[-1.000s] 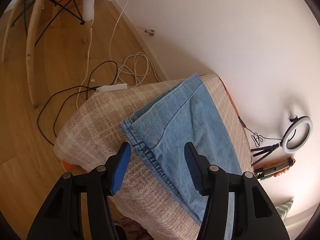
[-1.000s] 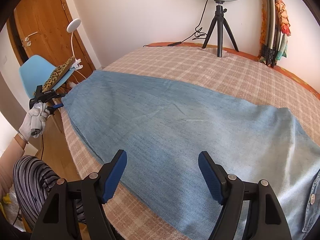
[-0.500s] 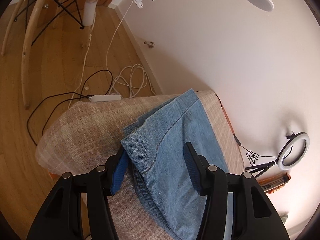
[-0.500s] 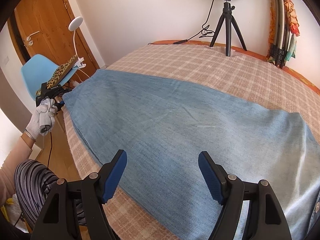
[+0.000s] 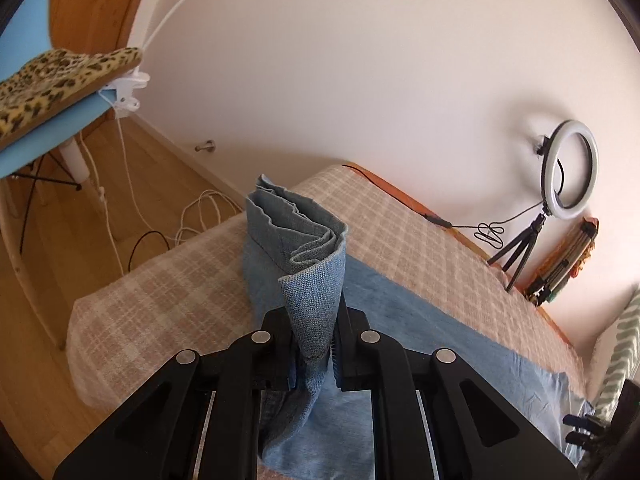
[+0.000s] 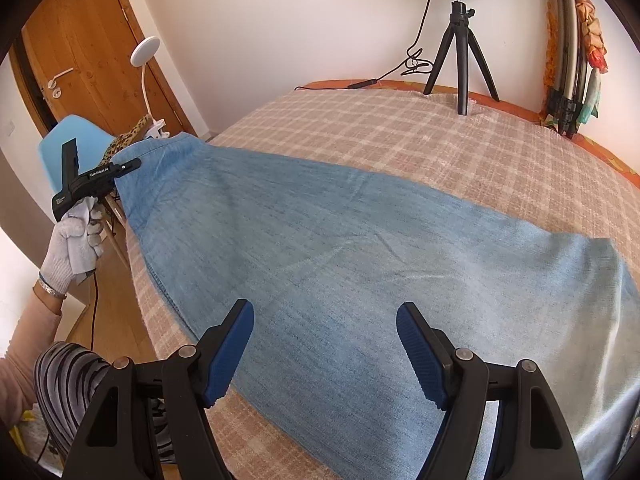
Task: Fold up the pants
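Blue denim pants lie lengthwise on a bed with a beige plaid cover. My left gripper is shut on the hem end of the pants, which stands bunched and lifted above the bed's foot. From the right wrist view the left gripper shows at the far left, holding that end up. My right gripper is open and empty, hovering over the middle of the pants near the bed's front edge.
A ring light on a black tripod stands at the far edge of the bed. A blue chair with a leopard cushion and clip lamp stands left. Cables lie on the wood floor. A striped pillow is right.
My left gripper has closed on the hem end of the pants and lifted it off the bed. My right gripper has stayed open over the pants.
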The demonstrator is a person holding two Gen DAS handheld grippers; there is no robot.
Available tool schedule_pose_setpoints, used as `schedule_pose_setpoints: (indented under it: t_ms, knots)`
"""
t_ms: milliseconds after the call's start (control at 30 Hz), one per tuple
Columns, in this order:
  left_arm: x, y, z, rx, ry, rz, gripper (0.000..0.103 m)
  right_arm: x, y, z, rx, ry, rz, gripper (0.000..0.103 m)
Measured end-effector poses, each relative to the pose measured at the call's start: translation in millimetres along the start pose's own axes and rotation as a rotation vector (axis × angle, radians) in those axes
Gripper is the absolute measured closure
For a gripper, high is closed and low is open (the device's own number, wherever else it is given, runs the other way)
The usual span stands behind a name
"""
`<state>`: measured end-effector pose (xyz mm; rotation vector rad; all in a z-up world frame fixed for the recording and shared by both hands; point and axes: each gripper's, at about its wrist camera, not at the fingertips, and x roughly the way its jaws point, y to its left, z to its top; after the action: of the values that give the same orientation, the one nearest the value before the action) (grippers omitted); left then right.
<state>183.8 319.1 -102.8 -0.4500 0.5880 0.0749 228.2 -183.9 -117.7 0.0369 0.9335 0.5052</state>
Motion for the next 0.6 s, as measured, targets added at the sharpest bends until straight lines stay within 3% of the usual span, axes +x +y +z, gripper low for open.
schedule_pose_setpoints:
  t_ms: [167,333,433,600]
  knots:
    - [2,-63,-30,0.24,0.046,-0.073,0.092,12,-1,39,0.064,-0.02,0.074,0.026]
    - [13,-113,-87,0.496,0.137,-0.099,0.093,51,23,99,0.098,0.001,0.231,0.026]
    - [9,-127,-109,0.578,0.135,-0.077,0.093,74,64,136,-0.002,0.026,0.259,0.026]
    - [-1,-129,-127,0.605,0.096,-0.059,0.093,113,154,190,-0.242,0.124,0.265,0.026]
